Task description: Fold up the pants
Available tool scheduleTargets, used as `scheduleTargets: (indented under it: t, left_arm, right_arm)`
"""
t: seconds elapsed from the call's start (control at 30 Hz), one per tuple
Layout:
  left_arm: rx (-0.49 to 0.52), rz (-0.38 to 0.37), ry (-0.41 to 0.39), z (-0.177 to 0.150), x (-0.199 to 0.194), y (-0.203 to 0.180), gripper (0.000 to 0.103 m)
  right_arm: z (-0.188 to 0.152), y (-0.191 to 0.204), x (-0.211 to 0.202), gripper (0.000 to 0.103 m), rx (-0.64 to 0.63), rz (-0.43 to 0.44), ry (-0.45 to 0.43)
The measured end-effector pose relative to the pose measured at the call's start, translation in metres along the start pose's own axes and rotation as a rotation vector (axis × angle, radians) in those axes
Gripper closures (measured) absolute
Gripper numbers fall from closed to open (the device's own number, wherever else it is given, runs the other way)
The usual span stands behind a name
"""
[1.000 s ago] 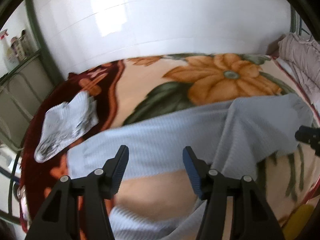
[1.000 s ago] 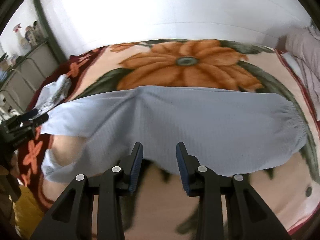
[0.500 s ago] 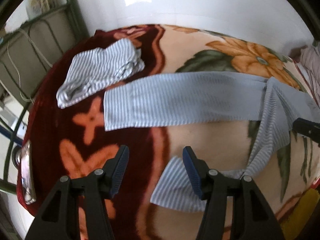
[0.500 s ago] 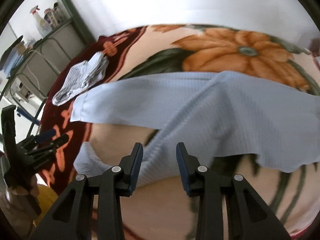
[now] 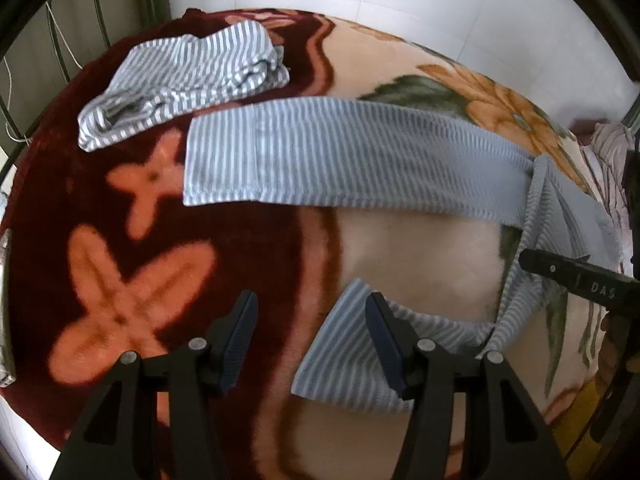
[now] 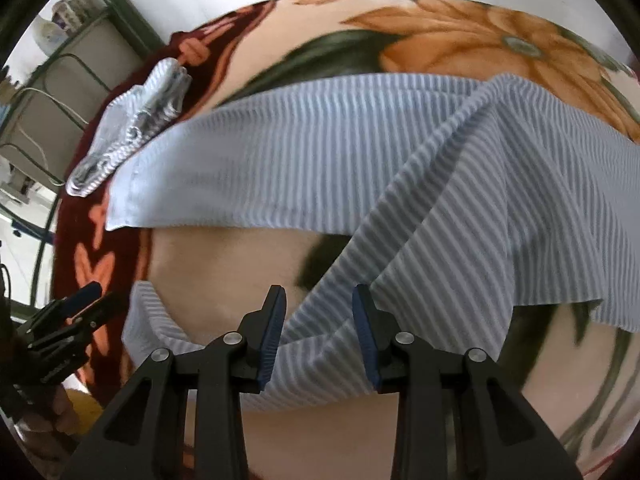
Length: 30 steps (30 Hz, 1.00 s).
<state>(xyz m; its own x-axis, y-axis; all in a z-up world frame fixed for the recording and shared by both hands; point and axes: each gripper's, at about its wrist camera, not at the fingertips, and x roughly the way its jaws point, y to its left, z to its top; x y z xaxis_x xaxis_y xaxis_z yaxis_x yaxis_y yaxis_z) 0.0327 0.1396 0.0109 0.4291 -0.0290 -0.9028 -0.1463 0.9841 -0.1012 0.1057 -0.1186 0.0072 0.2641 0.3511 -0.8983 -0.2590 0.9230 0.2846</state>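
Blue-and-white striped pants (image 5: 360, 160) lie spread on a flowered blanket (image 5: 400, 248), one leg stretched flat, the other leg (image 5: 352, 356) bent toward me. My left gripper (image 5: 310, 320) is open, its right finger over the near leg's cuff, not gripping. The pants also show in the right wrist view (image 6: 360, 160). My right gripper (image 6: 318, 320) is open just above the near leg's fabric (image 6: 320, 360). The left gripper shows at the left edge of the right wrist view (image 6: 84, 300).
A second folded striped garment (image 5: 184, 84) lies at the blanket's far left and shows in the right wrist view (image 6: 136, 120). A white tiled wall (image 5: 400, 0) runs behind the bed. A metal rack (image 6: 60, 80) stands at the left. Pink bedding (image 5: 608, 152) lies at the right.
Both grippers have swung left and lower toward the near pant leg. The cuffs and the folded garment have come into closer view. The pants have not moved.
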Motion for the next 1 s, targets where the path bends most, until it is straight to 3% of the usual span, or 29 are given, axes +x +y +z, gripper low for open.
scheduleTargets:
  t: [0.3, 0.6, 0.8, 0.93, 1.0]
  left_arm:
    - [-0.040, -0.100, 0.051, -0.011, 0.023, 0.004, 0.044]
    - [-0.016, -0.070, 0.061, -0.012, 0.034, -0.004, 0.044]
    - [-0.032, -0.066, 0.083, -0.010, 0.047, -0.004, 0.038]
    - [-0.032, -0.064, 0.083, -0.008, 0.050, -0.004, 0.038]
    - [-0.020, -0.053, 0.079, -0.008, 0.050, -0.007, 0.038]
  right_arm:
    - [-0.003, -0.007, 0.007, 0.068, 0.032, -0.001, 0.007]
    - [-0.004, -0.004, 0.014, 0.066, 0.078, -0.014, 0.010]
    - [-0.004, -0.020, 0.022, 0.066, 0.168, 0.035, 0.008]
    - [-0.003, -0.029, 0.026, 0.090, 0.211, 0.030, -0.016]
    - [-0.006, -0.033, 0.025, 0.092, 0.212, 0.032, -0.028]
